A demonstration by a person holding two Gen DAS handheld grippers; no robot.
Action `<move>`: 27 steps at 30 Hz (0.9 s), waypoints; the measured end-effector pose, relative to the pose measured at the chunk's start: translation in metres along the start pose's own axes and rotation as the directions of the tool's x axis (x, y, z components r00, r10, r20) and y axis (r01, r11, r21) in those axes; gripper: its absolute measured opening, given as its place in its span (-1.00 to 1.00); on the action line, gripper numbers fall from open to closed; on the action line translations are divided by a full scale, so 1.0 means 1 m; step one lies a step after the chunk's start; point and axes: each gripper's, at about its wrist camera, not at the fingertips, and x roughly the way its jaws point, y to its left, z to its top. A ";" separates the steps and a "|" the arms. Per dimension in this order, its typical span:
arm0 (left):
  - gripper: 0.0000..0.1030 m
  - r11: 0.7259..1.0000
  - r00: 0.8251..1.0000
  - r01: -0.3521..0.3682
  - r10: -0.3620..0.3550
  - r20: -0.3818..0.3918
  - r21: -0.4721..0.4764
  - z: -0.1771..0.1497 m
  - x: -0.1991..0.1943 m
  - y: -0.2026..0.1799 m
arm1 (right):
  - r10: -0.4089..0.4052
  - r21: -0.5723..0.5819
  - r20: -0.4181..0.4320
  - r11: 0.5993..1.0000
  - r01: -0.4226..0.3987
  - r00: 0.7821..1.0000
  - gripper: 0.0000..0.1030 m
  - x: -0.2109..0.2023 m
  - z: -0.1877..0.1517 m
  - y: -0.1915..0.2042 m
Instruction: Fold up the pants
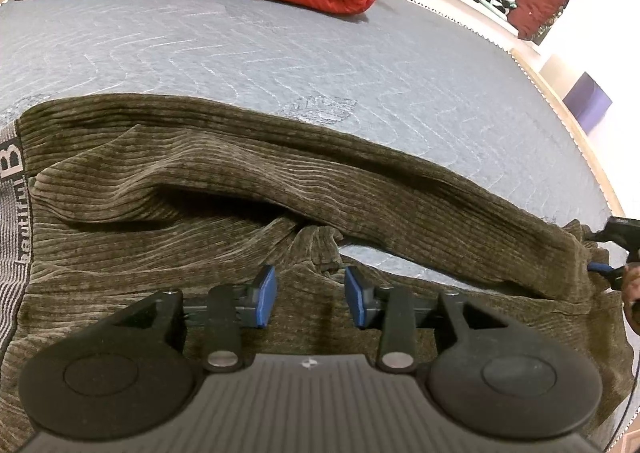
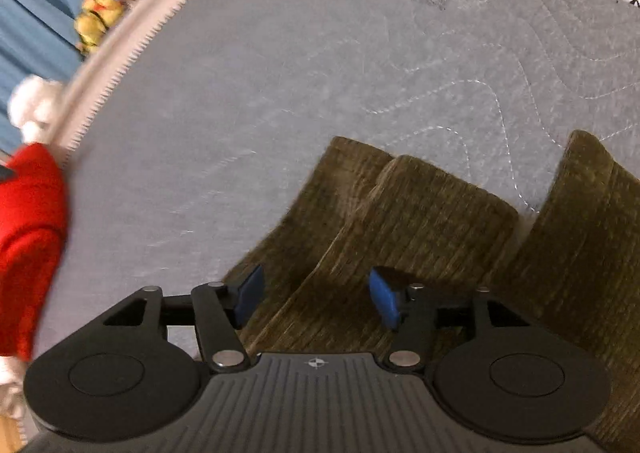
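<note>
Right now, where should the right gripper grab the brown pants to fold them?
Probably the leg cuffs: the pants lie flat on the grey mattress, legs ending under the open right gripper. Come down from above, pinching both cuff edges together.

Olive-brown ribbed pants [image 1: 224,189] lie spread flat w/ some bunching at the crotch on the grey quilted mattress [image 1: 280,53], grey lettered waistband at one end, leg ends near its wood-trimmed edge.
</note>
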 end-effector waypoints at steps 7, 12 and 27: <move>-0.17 1.000 1.000 -0.002 0.002 -0.007 -0.010 0.001 0.003 0.002 | -0.188 0.007 0.076 0.982 0.188 0.979 -0.88 -0.007 -0.004 0.017; -0.17 1.000 1.000 -0.018 0.018 0.007 -0.014 0.004 0.001 0.009 | -0.127 0.084 0.242 0.990 0.110 0.962 -0.90 -0.068 0.003 0.046; -0.17 1.000 0.999 -0.022 0.022 0.032 0.015 0.005 0.004 0.008 | 0.322 -0.200 0.372 0.944 -0.264 0.870 -0.21 -0.010 0.068 0.192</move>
